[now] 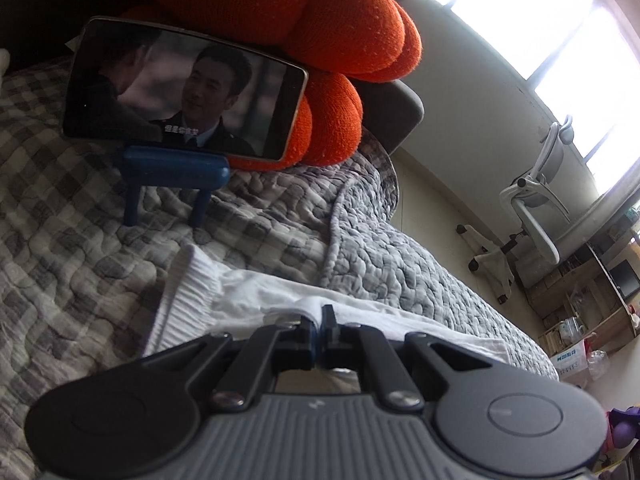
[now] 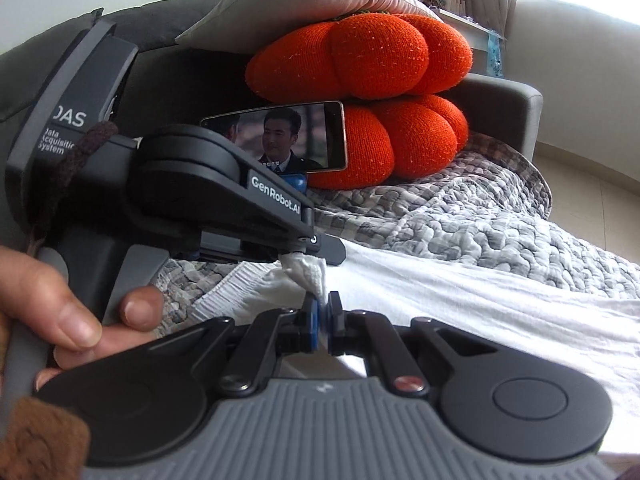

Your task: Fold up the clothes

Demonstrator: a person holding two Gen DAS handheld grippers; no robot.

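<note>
The white garment [image 2: 460,292] lies on the quilted bed [image 2: 500,220], its near part hidden behind both grippers. The left gripper [image 1: 321,316] and right gripper [image 2: 322,306] each pinch a white fold.

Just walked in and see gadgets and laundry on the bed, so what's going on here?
A person is folding a white garment on a bed covered by a grey checked quilt. Each hand holds a two-finger gripper: the left gripper and the right gripper are both shut on bunched white fabric. A phone playing a video stands on a blue stand, propped against an orange pumpkin cushion.
</note>
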